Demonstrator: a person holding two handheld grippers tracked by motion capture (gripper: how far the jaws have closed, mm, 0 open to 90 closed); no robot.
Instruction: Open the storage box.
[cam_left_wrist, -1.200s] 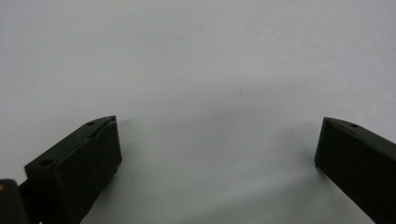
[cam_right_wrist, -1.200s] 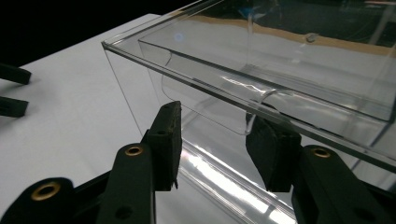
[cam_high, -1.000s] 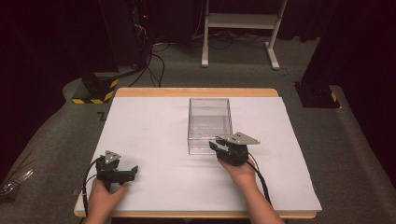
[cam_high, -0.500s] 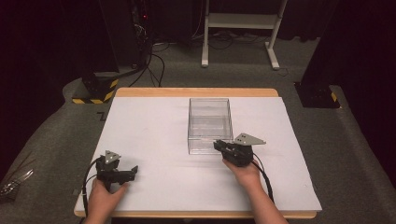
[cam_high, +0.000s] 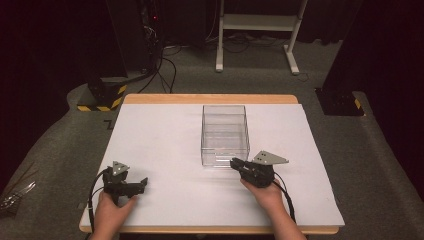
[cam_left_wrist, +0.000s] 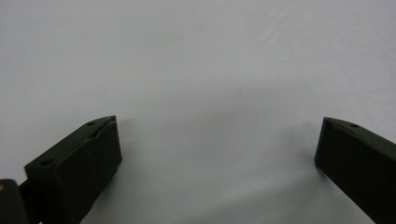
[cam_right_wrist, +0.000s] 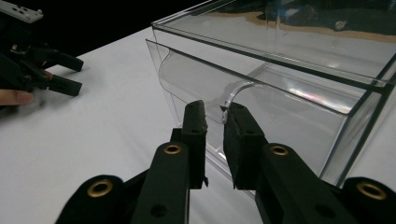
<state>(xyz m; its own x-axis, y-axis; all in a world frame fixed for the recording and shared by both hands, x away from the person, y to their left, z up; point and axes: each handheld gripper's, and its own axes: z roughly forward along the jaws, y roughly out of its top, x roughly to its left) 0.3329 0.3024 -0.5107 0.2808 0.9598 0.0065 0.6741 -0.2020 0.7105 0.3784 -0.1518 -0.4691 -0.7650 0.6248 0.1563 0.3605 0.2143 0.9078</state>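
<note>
The right gripper (cam_right_wrist: 214, 114) has just been closing and pinches the clear box's (cam_high: 224, 134) front lip at mid-bench. The left gripper (cam_left_wrist: 217, 144) rests open on the white bench (cam_high: 165, 140); dark room behind.

A wooden table (cam_high: 210, 98) (white-covered) bears a clear drawer box (cam_high: 225, 134).

Dark room, grey carpet floor (cam_high: 380, 150). Wooden table (cam_high: 210, 98) under white sheet (cam_high: 160, 135). White metal stand (cam_high: 260, 22) behind. Black-and-yellow striped base (cam_high: 102, 97) at left, cables (cam_high: 165, 65) trailing across floor.
</note>
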